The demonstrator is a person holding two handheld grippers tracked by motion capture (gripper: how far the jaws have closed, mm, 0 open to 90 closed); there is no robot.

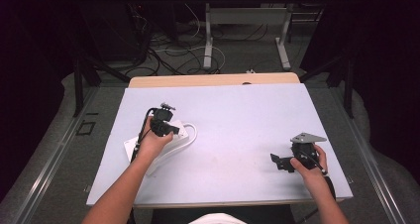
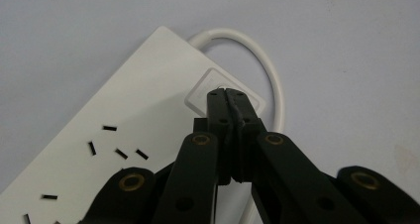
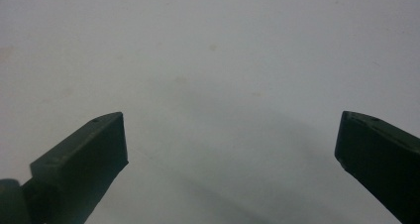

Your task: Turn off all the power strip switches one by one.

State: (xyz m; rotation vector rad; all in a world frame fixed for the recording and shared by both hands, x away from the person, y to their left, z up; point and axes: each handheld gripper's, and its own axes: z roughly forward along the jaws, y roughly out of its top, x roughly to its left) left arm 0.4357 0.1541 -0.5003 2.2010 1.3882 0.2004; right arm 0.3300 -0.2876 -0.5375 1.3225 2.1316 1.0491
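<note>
The left hand-held gripper (image 2: pixel 227 92), nearest the lens in the left gripper view, is seen with its jaws pressed together and nothing held between them, the tips set on or just over the raised switch (image 2: pixel 208 87) at the cord end of the white power strip (image 2: pixel 124 130). Contact cannot be confirmed from the pictures. The strip lies flat on the left part of the worktop (image 1: pixel 237 120), its white cable (image 2: pixel 270 68) looping round past the switch end.

Several risks are judged likely if a press is intended. The narrow closed tips could slip off the switch edge, since little area is offered. The strip is not held down by anything, so a push applied at an angle could slide or pivot it on the smooth surface. The cable loop could also be snagged by the jaws on withdrawal.

In the high view the left hand (image 1: pixel 153 142) is placed over the strip with the forearm angled in from below, the gripper pitched forward and down. The right hand-held gripper (image 1: pixel 278 162) is held low over bare worktop, well apart from the strip, with its jaws spread wide and empty.
</note>
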